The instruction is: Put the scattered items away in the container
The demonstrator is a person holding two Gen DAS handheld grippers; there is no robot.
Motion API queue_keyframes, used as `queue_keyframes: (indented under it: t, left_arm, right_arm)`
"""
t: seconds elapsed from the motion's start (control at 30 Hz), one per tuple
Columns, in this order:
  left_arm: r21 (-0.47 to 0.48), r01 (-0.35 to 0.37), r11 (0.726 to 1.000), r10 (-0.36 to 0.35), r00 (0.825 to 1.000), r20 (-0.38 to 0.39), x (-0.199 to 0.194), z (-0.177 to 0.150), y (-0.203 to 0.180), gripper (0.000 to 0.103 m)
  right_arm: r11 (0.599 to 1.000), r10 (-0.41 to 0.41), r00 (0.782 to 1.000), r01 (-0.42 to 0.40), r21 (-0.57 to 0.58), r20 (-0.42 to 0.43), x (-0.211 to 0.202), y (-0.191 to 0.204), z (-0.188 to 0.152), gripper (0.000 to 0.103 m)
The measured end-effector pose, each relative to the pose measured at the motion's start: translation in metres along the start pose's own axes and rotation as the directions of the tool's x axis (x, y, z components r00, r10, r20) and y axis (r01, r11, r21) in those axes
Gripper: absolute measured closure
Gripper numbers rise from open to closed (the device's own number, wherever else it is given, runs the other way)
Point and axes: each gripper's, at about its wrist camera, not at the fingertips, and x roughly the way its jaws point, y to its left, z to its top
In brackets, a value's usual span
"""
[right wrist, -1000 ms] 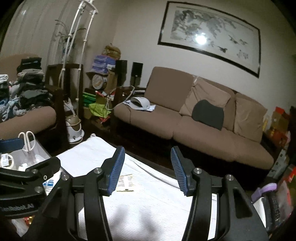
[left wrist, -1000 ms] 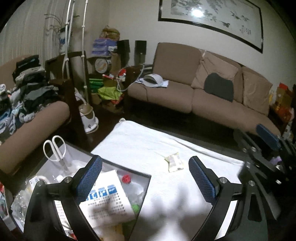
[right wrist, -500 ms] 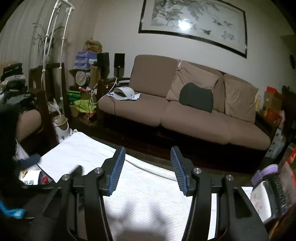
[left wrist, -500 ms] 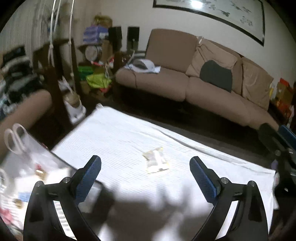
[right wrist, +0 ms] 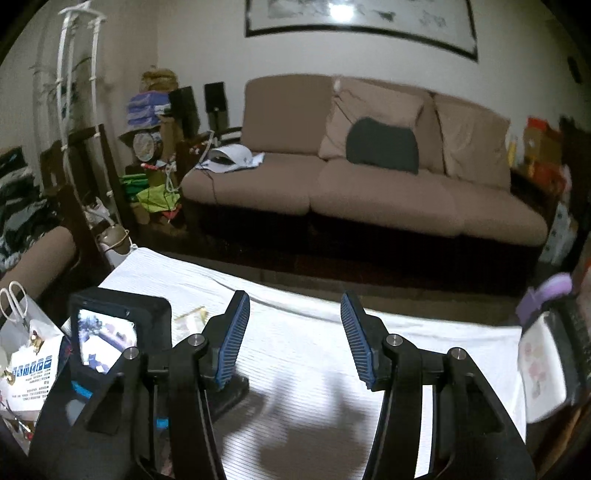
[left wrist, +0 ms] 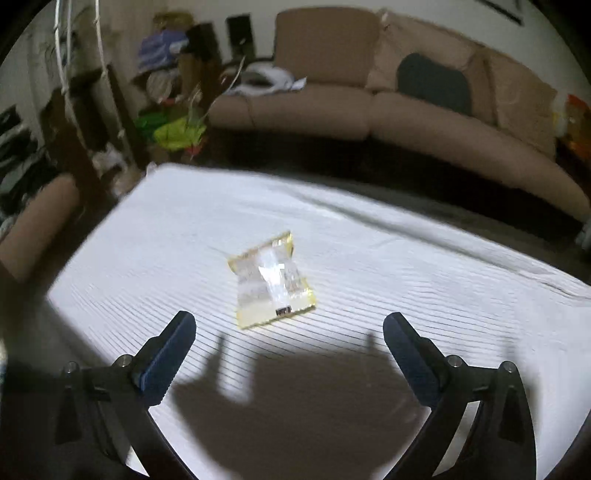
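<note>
Left gripper point(left wrist: 290, 334): jaws spread wide, nothing between them; blue ribbed pads; angled down over the white cloth point(left wrist: 406, 266); its shadow falls on the cloth just beneath it.

Packet point(left wrist: 271, 278): small, clear with yellow edges and a dark mark at its near end; lies flat on the cloth, loose, just ahead of the left gripper and roughly midway between its two fingers; not touched by either pad; from the right wrist view only a corner of it point(right wrist: 190, 319) shows, past the back of the left gripper's body.

Right gripper point(right wrist: 295, 339): jaws partly apart, nothing between them; blue ribbed pads; held above the cloth point(right wrist: 314, 343), well to the right of the packet.

Left gripper's body point(right wrist: 118, 332): black housing with a small lit screen; seen from behind at the left of the right wrist view, beside the right gripper's left finger.

Container point(right wrist: 26, 369): at the far left edge of the right wrist view, left of the cloth; holds a printed white paper with blue squares, small odds and ends; exact contents too small to tell.

Scissors point(right wrist: 13, 301): white handles; at the far end of the container.

Sofa point(right wrist: 369, 184): brown, beyond the cloth; dark cushion point(right wrist: 382, 146) against its back; white item on its left seat.

Picture point(right wrist: 362, 14): framed, on the wall above the sofa.
</note>
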Motion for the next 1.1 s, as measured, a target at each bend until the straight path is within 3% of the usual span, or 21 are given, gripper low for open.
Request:
queue_keyframes:
  t: [0.03, 0.13, 0.17, 0.2, 0.23, 0.27, 0.4, 0.47, 0.57, 0.7, 0.77, 0.83, 0.87, 0.9, 0.97, 1.0, 1.03, 1.1]
  left_arm:
    - [-0.003, -0.012, 1.0, 0.012, 1.0, -0.01, 0.007, -0.001, -0.001, 0.001]
    - [-0.052, 0.018, 0.999, -0.021, 0.998, -0.058, 0.03, -0.005, 0.004, 0.025]
    - [-0.072, 0.025, 0.997, -0.027, 0.999, -0.04, 0.03, -0.004, 0.007, 0.045]
    - [-0.076, 0.006, 0.997, -0.009, 0.999, -0.04, 0.031, -0.003, 0.008, 0.056]
    - [-0.076, -0.008, 0.997, 0.006, 0.999, -0.035, 0.03, -0.002, 0.009, 0.091]
    - [-0.082, 0.005, 0.997, -0.008, 0.999, -0.035, 0.03, 0.0, 0.011, 0.099]
    - [-0.177, 0.14, 0.974, -0.149, 0.988, -0.038, 0.026, 0.0, 0.033, 0.103]
    - [-0.225, 0.213, 0.951, -0.218, 0.976, 0.006, 0.011, 0.002, 0.047, 0.103]
    - [-0.224, 0.301, 0.927, -0.29, 0.954, 0.079, -0.021, 0.004, 0.056, 0.103]
    - [-0.224, 0.329, 0.917, -0.314, 0.944, 0.1, -0.043, 0.018, 0.076, 0.103]
    - [-0.186, 0.275, 0.943, -0.271, 0.961, 0.046, -0.041, 0.02, 0.075, 0.103]
    - [-0.188, 0.218, 0.958, -0.217, 0.976, 0.025, -0.032, 0.017, 0.076, 0.102]
    - [-0.205, 0.232, 0.951, -0.234, 0.972, 0.014, -0.026, 0.016, 0.079, 0.102]
    - [-0.229, 0.259, 0.939, -0.264, 0.964, 0.007, -0.021, 0.015, 0.081, 0.102]
    - [-0.221, 0.266, 0.938, -0.27, 0.963, 0.012, -0.027, 0.015, 0.082, 0.102]
    - [-0.207, 0.258, 0.944, -0.26, 0.965, 0.02, -0.032, 0.016, 0.083, 0.102]
    - [-0.191, 0.247, 0.95, -0.246, 0.969, 0.03, -0.038, 0.016, 0.084, 0.102]
    - [-0.161, 0.208, 0.965, -0.199, 0.978, 0.068, -0.054, 0.019, 0.09, 0.095]
  right_arm:
    - [1.0, -0.003, 1.0, 0.003, 0.019, -0.007, 0.001, -0.008, -0.002, 0.054]
    - [0.998, 0.005, 1.0, -0.004, 0.06, -0.014, 0.004, -0.026, -0.006, 0.054]
    - [0.998, 0.008, 1.0, -0.006, 0.065, -0.016, 0.004, -0.03, -0.007, 0.054]
    - [0.998, 0.008, 1.0, -0.007, 0.068, -0.019, 0.005, -0.032, -0.007, 0.054]
    - [0.998, 0.012, 1.0, -0.011, 0.069, -0.023, 0.007, -0.033, -0.008, 0.054]
    - [0.998, 0.02, 0.999, -0.018, 0.067, -0.029, 0.009, -0.034, -0.009, 0.054]
    - [0.998, 0.03, 0.999, -0.027, 0.056, -0.041, 0.014, -0.03, -0.01, 0.054]
    - [0.996, 0.06, 0.997, -0.057, 0.066, -0.041, 0.017, -0.029, -0.011, 0.054]
    - [0.991, 0.105, 0.993, -0.1, 0.093, -0.052, 0.025, -0.03, -0.013, 0.054]
    - [0.976, 0.175, 0.983, -0.165, 0.144, -0.06, 0.034, -0.034, -0.018, 0.054]
    - [0.964, 0.212, 0.975, -0.198, 0.177, -0.064, 0.041, -0.037, -0.021, 0.054]
    - [0.931, 0.296, 0.952, -0.271, 0.245, -0.073, 0.058, -0.039, -0.026, 0.045]
    - [0.904, 0.352, 0.934, -0.321, 0.283, -0.064, 0.069, -0.04, -0.03, 0.04]
    - [0.86, 0.425, 0.904, -0.387, 0.333, -0.048, 0.084, -0.041, -0.036, 0.04]
    - [0.724, 0.589, 0.808, -0.516, 0.459, -0.02, 0.126, -0.037, -0.05, 0.04]
    - [0.685, 0.624, 0.782, -0.539, 0.491, -0.012, 0.143, -0.033, -0.053, 0.04]
    - [0.672, 0.633, 0.774, -0.543, 0.503, -0.011, 0.158, -0.027, -0.056, 0.04]
    - [0.699, 0.614, 0.788, -0.516, 0.495, -0.046, 0.184, -0.013, -0.058, 0.04]
